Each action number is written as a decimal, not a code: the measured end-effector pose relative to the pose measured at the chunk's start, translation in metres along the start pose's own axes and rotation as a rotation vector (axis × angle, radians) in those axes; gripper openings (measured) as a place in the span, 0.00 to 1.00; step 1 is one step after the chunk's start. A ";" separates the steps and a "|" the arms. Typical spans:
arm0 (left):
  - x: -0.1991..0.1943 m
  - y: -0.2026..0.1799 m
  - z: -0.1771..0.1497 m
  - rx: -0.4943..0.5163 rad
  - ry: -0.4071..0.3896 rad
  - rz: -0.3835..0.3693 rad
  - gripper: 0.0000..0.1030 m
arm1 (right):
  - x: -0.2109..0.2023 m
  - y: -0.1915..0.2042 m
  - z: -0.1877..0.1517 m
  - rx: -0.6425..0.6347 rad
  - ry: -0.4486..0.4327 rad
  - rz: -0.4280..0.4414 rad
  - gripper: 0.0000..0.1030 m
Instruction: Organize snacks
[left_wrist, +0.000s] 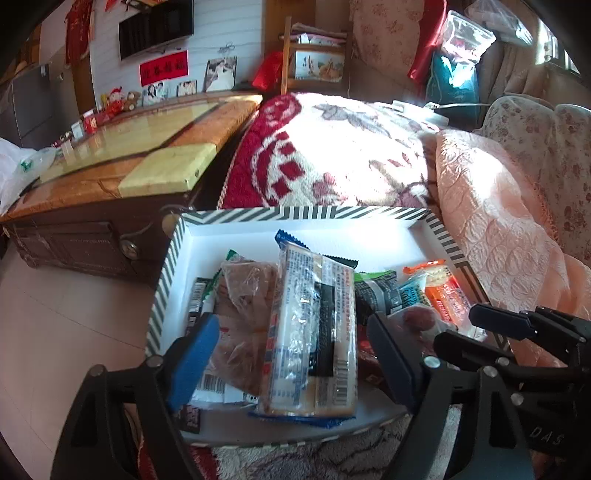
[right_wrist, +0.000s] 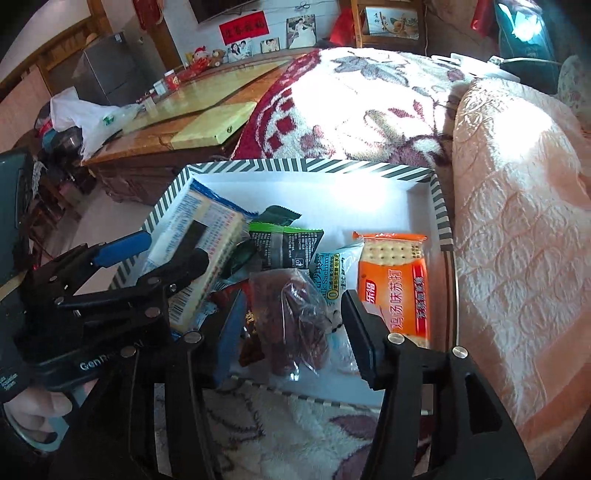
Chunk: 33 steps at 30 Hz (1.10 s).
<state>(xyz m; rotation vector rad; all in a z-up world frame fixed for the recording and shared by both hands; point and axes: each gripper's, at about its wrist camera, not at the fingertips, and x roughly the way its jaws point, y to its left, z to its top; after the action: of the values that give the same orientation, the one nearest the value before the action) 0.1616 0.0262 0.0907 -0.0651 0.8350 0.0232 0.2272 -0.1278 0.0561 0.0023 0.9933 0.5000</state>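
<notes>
Snacks are sitting inside the striped box (right_wrist: 441, 206), incl. the long cracker pack (left_wrist: 314, 332) and orange crackers (right_wrist: 391, 280). Left gripper (left_wrist: 295, 358) and right gripper (right_wrist: 295, 336) are both hanging apart, gripping nothing (pile looking jumbled). Task seems nearly done; tidying remains.

Your striped-rim white cardboard box (right_wrist: 441, 206) sits on a fluffy red-and-white floral blanket (right_wrist: 354, 107) over the bed. Just beside it on your right lies a quilted peach cover (right_wrist: 517, 221).

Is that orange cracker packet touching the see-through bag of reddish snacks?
Apart. The right wrist view shows the orange cracker packet separated from the bag of reddish snacks by a pale blue-lettered packet.
</notes>
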 end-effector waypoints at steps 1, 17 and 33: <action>-0.006 -0.001 -0.002 0.007 -0.015 0.004 0.86 | -0.005 0.000 -0.002 0.006 -0.006 -0.003 0.52; -0.116 -0.003 -0.064 0.017 -0.143 0.030 1.00 | -0.098 0.013 -0.077 0.072 -0.121 -0.050 0.61; -0.152 0.008 -0.088 -0.020 -0.166 0.000 1.00 | -0.122 0.037 -0.116 0.048 -0.118 -0.063 0.61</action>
<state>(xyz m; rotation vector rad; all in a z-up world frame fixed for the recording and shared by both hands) -0.0057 0.0295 0.1446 -0.0809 0.6689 0.0364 0.0654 -0.1701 0.0973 0.0431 0.8868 0.4132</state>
